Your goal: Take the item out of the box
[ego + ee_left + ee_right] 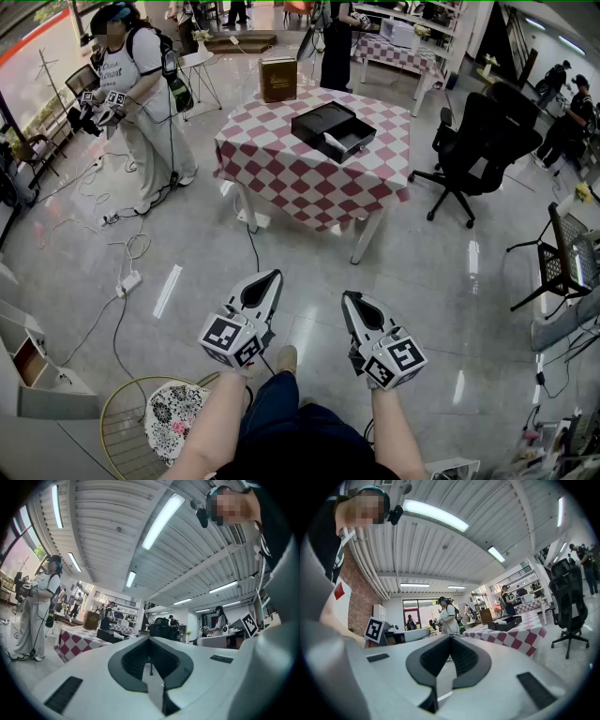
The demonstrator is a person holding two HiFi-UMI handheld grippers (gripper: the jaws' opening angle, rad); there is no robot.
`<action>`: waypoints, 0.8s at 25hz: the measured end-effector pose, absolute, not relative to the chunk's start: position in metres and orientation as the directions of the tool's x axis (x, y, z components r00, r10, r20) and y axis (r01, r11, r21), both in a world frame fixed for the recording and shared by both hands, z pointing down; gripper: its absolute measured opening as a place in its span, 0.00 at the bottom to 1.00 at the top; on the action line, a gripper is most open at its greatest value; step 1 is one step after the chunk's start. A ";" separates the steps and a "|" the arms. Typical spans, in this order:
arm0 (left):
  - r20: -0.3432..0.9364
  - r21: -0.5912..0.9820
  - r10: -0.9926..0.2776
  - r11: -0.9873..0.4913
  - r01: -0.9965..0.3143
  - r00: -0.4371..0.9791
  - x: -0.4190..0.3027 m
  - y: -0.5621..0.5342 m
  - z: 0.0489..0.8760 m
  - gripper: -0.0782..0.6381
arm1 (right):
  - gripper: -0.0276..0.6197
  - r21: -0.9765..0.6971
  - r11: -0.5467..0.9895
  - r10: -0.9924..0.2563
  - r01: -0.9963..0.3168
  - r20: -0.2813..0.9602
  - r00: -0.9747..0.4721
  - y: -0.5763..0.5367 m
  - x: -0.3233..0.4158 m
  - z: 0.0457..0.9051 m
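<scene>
Held left gripper [272,276] and right gripper [348,297], jaws together and empty, well short of checkered table [281,171] bearing open black box [333,129].

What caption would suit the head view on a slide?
Left gripper and right gripper, both shut and empty, held over the floor, short of a checkered table bearing a black box.

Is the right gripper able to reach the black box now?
Probably not: the right gripper hangs over open floor, well short of the table bearing the black box. Nothing blocks the path.
</scene>
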State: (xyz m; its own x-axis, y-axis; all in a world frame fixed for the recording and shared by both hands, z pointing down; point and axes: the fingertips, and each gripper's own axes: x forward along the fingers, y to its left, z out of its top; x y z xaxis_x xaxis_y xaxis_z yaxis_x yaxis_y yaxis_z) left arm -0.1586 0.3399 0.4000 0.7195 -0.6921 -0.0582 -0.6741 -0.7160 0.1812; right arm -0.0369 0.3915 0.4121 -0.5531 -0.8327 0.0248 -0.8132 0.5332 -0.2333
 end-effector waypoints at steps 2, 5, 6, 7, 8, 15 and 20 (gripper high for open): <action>-0.054 0.179 -0.696 -0.712 -0.679 0.716 -0.159 0.326 0.404 0.11 | 0.05 -0.226 0.532 -0.835 -0.816 0.021 -0.550 0.377 -0.038 0.410; -0.051 0.178 -0.703 -0.705 -0.687 0.709 -0.158 0.308 0.408 0.11 | 0.05 -0.227 0.531 -0.836 -0.817 0.021 -0.549 0.358 -0.036 0.412; -0.049 0.179 -0.703 -0.705 -0.687 0.709 -0.157 0.302 0.409 0.11 | 0.05 -0.229 0.530 -0.836 -0.816 0.021 -0.549 0.353 -0.035 0.413; -0.047 0.180 -0.702 -0.706 -0.685 0.710 -0.156 0.297 0.409 0.11 | 0.05 -0.231 0.529 -0.837 -0.817 0.022 -0.548 0.348 -0.034 0.414; -0.045 0.181 -0.700 -0.707 -0.684 0.712 -0.155 0.292 0.410 0.11 | 0.05 -0.234 0.526 -0.838 -0.818 0.022 -0.545 0.343 -0.033 0.415; -0.040 0.191 -0.693 -0.713 -0.675 0.720 -0.148 0.252 0.414 0.11 | 0.05 -0.242 0.512 -0.845 -0.824 0.028 -0.534 0.304 -0.028 0.419; -0.038 0.193 -0.678 -0.726 -0.660 0.734 -0.145 0.223 0.413 0.11 | 0.05 -0.235 0.492 -0.857 -0.838 0.035 -0.513 0.275 -0.026 0.416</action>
